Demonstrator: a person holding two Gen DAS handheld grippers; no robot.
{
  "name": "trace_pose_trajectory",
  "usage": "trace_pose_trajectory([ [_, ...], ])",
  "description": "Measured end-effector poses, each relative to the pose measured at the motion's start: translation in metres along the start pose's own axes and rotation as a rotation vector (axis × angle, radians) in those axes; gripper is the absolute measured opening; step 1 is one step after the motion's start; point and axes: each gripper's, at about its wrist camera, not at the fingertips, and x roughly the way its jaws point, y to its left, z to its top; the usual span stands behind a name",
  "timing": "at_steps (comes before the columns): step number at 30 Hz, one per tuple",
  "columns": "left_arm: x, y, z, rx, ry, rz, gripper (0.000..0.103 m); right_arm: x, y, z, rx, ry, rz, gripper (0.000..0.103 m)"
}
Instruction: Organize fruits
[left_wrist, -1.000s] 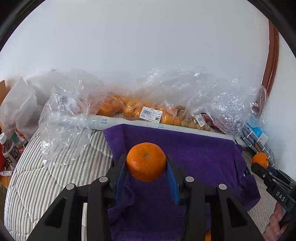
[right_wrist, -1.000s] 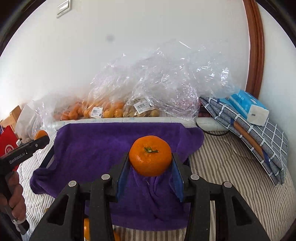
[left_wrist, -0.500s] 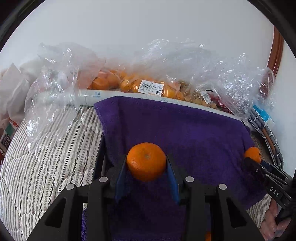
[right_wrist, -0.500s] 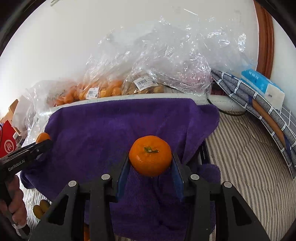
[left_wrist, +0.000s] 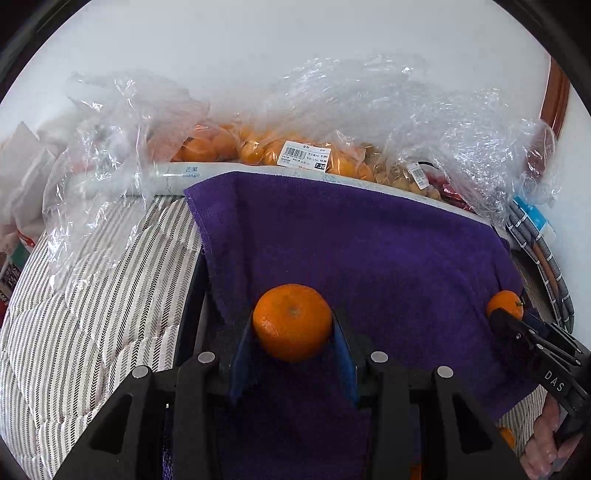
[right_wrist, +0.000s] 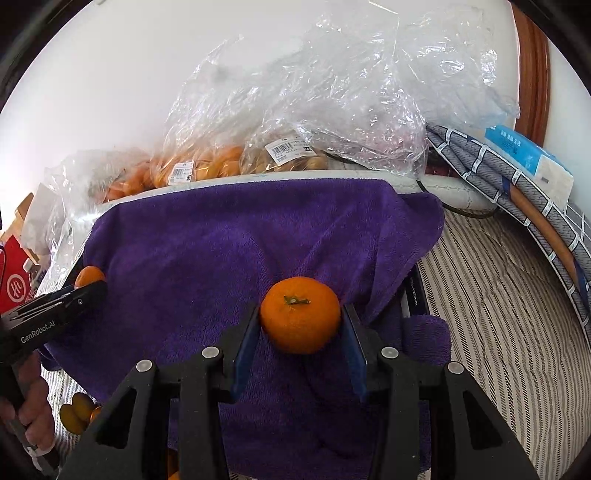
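Note:
My left gripper (left_wrist: 292, 328) is shut on a mandarin (left_wrist: 291, 320), held just above a purple towel (left_wrist: 351, 251). My right gripper (right_wrist: 300, 320) is shut on a second mandarin (right_wrist: 300, 314), stem up, over the same purple towel (right_wrist: 207, 258). In the left wrist view the right gripper (left_wrist: 508, 314) with its mandarin (left_wrist: 505, 298) shows at the right edge. In the right wrist view the left gripper (right_wrist: 86, 286) and its fruit (right_wrist: 88, 275) show at the left edge. The towel drapes over a dark frame whose inside is hidden.
Clear plastic bags of oranges (left_wrist: 258, 147) and other fruit (right_wrist: 288, 155) lie along the wall behind a white roll (left_wrist: 177, 177). Striped bedding (right_wrist: 509, 314) surrounds the towel. Folded checked cloth and a blue tissue pack (right_wrist: 528, 162) sit at right. Small yellow fruits (right_wrist: 75, 413) lie low left.
Both grippers have sunk and tilted downward toward the purple towel, each still gripping its mandarin. The towel now fills more of both views.

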Motion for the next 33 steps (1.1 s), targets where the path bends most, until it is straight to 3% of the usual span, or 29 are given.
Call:
trace_pose_trajectory([
  [5,-0.004,-0.001,0.000,0.007,-0.015,-0.012,0.042,-0.009,-0.001,0.002,-0.010,-0.045,-0.006,0.047],
  [7,-0.009,-0.002,0.000,0.003,-0.031,-0.016,0.055,-0.016,0.000,0.002,-0.011,-0.074,-0.009,0.057],
  [9,-0.014,-0.001,0.001,0.000,-0.054,-0.021,0.058,-0.023,0.002,0.003,-0.020,-0.104,-0.005,0.060],
  [13,-0.024,-0.002,0.002,-0.001,-0.087,-0.014,0.058,-0.035,0.002,0.003,-0.016,-0.156,0.004,0.060],
  [17,-0.041,0.001,0.004,-0.030,-0.136,-0.034,0.058,-0.043,-0.001,0.007,0.024,-0.129,0.050,0.060],
  [19,-0.051,0.000,0.004,-0.023,-0.156,-0.037,0.058,-0.053,0.000,0.010,0.036,-0.131,0.028,0.060],
  [26,-0.090,0.000,-0.012,-0.029,-0.148,-0.008,0.057,-0.111,0.004,0.000,0.008,-0.186,-0.059,0.060],
  [28,-0.101,-0.001,-0.020,-0.027,-0.139,0.013,0.057,-0.125,0.004,-0.007,0.030,-0.172,-0.055,0.060],
  [33,-0.132,0.006,-0.044,-0.051,-0.116,-0.020,0.057,-0.149,0.007,-0.030,0.052,-0.106,-0.032,0.060],
])
